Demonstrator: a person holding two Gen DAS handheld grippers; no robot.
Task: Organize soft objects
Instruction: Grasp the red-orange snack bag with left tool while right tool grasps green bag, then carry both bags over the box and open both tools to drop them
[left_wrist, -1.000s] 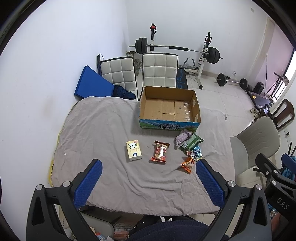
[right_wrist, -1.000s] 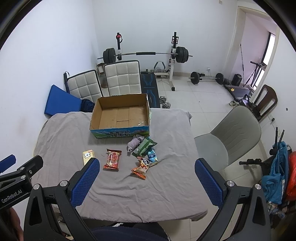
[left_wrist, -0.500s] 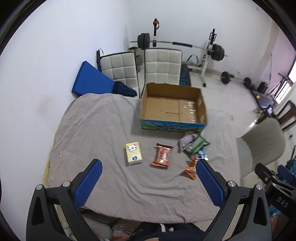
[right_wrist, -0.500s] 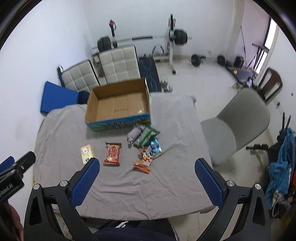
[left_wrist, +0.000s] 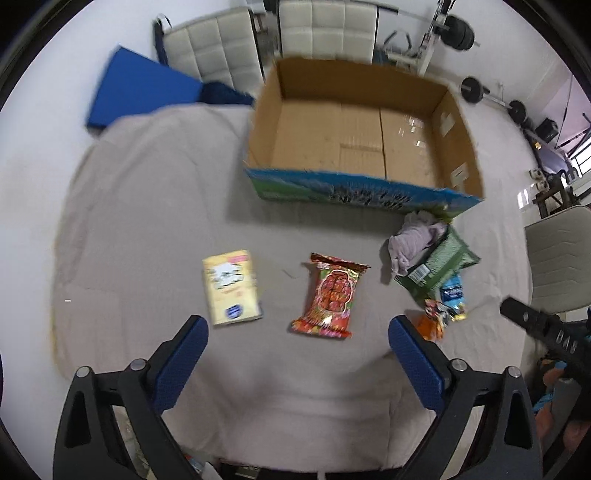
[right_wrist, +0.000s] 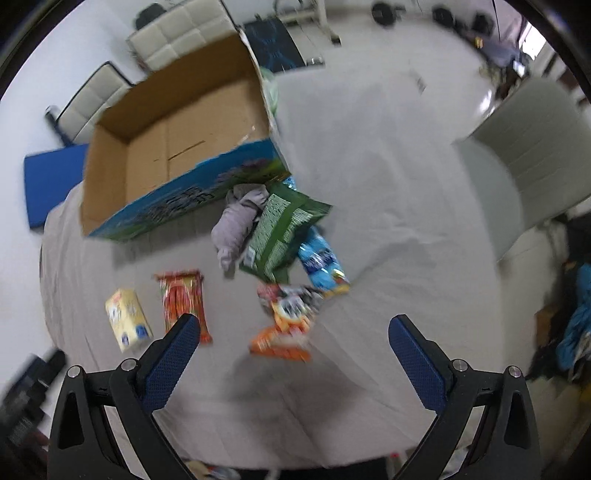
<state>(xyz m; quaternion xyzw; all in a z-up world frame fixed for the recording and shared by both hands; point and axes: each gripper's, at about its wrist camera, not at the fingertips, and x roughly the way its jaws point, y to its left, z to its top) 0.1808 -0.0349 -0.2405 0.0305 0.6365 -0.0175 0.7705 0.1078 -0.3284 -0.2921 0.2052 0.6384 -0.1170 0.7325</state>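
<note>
On the grey-covered table (left_wrist: 147, 206) lie a yellow tissue pack (left_wrist: 229, 287), a red snack bag (left_wrist: 330, 295), a lilac cloth (left_wrist: 413, 240), a green bag (left_wrist: 439, 262), a blue packet (left_wrist: 452, 291) and an orange packet (left_wrist: 430, 321). An empty cardboard box (left_wrist: 362, 129) stands behind them. My left gripper (left_wrist: 297, 328) is open above the red bag. My right gripper (right_wrist: 295, 328) is open above the orange packet (right_wrist: 284, 332); the green bag (right_wrist: 280, 229), lilac cloth (right_wrist: 236, 225), red bag (right_wrist: 183, 295), tissue pack (right_wrist: 127, 319) and box (right_wrist: 173, 147) lie beyond.
Two white padded chairs (left_wrist: 325, 26) and a blue mat (left_wrist: 140, 88) stand behind the table. A grey chair (right_wrist: 524, 147) stands at the right side. Barbell weights (left_wrist: 472, 88) lie on the floor. The other gripper shows at the right edge (left_wrist: 539, 325).
Both grippers have moved down and forward toward the table; the items and box look much larger now. Both stay open. Nothing on the table has moved.
</note>
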